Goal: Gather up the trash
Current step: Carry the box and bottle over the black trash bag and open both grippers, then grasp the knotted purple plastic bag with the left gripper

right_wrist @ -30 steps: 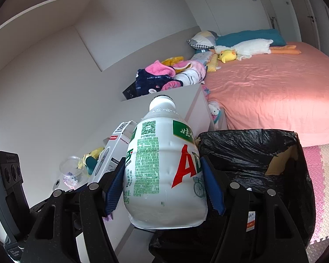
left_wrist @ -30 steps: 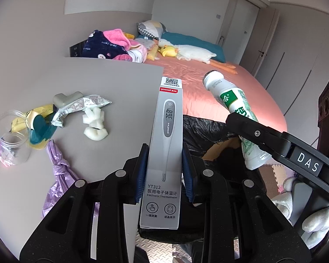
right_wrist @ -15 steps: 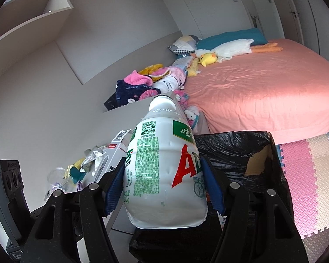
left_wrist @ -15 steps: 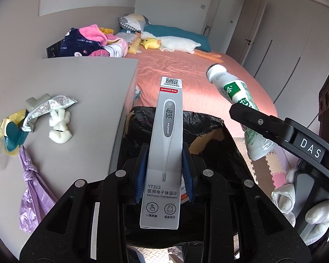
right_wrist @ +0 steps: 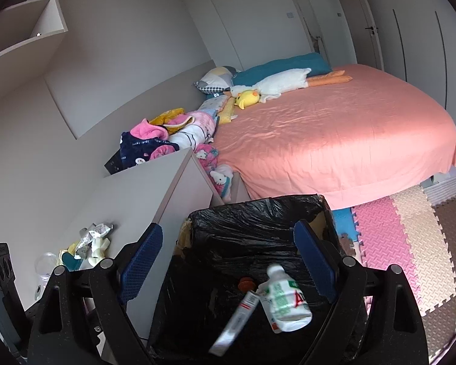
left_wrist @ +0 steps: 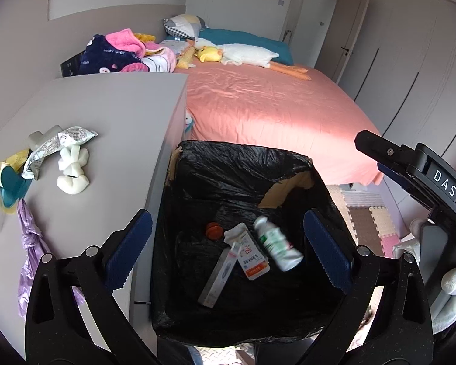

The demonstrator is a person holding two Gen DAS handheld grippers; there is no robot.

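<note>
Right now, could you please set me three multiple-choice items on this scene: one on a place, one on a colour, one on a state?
1. Where is the white drink bottle?
A. On the bed
B. In the bin
C. On the desk

2. What colour is the bin's liner?
A. Black
B. Blue
C. White

3. How are the left gripper and right gripper?
A. Both shut on trash
B. Only the left open
C. Both open, empty

Answers:
1 B, the bottle lies inside beside the thermometer box.
2 A, crinkled black plastic lines the bin.
3 C, each wrist view shows jaws spread with nothing between.
</note>
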